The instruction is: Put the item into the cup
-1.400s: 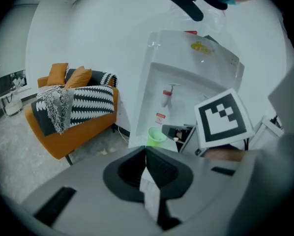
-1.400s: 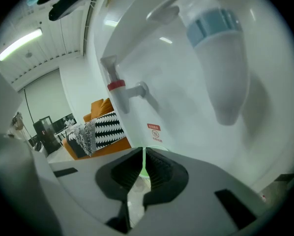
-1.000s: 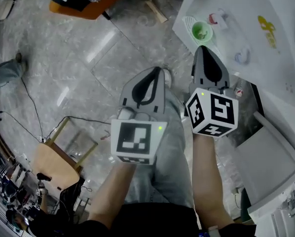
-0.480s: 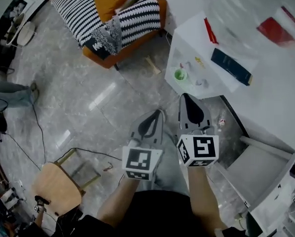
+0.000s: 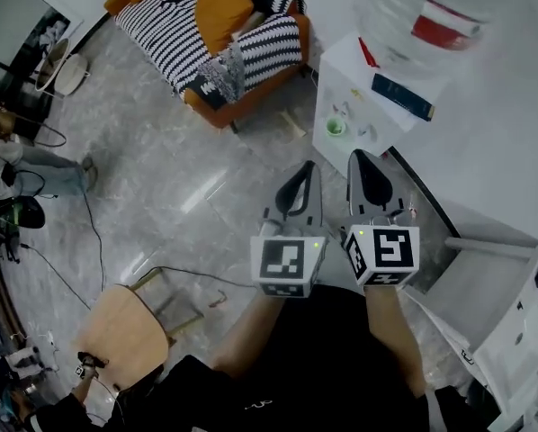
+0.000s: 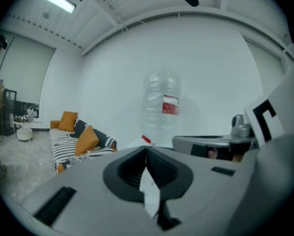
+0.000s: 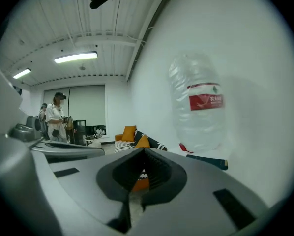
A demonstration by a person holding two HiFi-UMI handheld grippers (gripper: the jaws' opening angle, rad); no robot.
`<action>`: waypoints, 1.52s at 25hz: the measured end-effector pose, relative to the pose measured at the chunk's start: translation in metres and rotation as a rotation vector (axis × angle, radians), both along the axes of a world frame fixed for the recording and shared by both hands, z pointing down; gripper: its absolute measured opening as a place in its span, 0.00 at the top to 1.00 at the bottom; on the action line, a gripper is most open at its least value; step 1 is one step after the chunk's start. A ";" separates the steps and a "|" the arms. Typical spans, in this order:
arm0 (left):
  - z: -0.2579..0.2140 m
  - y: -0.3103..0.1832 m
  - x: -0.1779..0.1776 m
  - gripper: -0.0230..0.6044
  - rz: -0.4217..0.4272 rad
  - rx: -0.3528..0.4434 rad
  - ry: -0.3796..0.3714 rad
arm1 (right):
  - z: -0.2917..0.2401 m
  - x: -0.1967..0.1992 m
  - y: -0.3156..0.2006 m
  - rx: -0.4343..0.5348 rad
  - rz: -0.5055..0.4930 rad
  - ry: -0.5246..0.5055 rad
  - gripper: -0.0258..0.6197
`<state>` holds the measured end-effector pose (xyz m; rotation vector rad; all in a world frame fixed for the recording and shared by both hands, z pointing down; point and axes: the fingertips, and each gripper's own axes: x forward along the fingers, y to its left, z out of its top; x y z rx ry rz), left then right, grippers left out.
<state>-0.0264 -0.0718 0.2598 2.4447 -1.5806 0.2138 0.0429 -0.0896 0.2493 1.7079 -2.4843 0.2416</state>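
Observation:
A small green cup stands on the near corner of a white table in the head view, with a few small pale items beside it, too small to tell apart. My left gripper and right gripper are held side by side above the floor, short of the table, both pointing toward it. Both are shut with nothing in them. In the left gripper view the left gripper has its jaws meeting at the tip, and so does the right gripper in its own view. The cup is hidden in both gripper views.
A big clear water bottle with a red label, a dark blue book and a red pen lie on the table. A striped sofa with orange cushions stands at the back. A wooden chair and floor cables are at the left. A person stands far off.
The head view has drawn back from the table, so cup and table look smaller and farther. Sofa and water bottle came into view. Both grippers stay shut and close together.

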 end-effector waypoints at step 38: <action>-0.107 0.013 0.066 0.94 -0.086 0.193 0.002 | -0.099 0.060 0.032 0.195 -0.121 0.000 0.95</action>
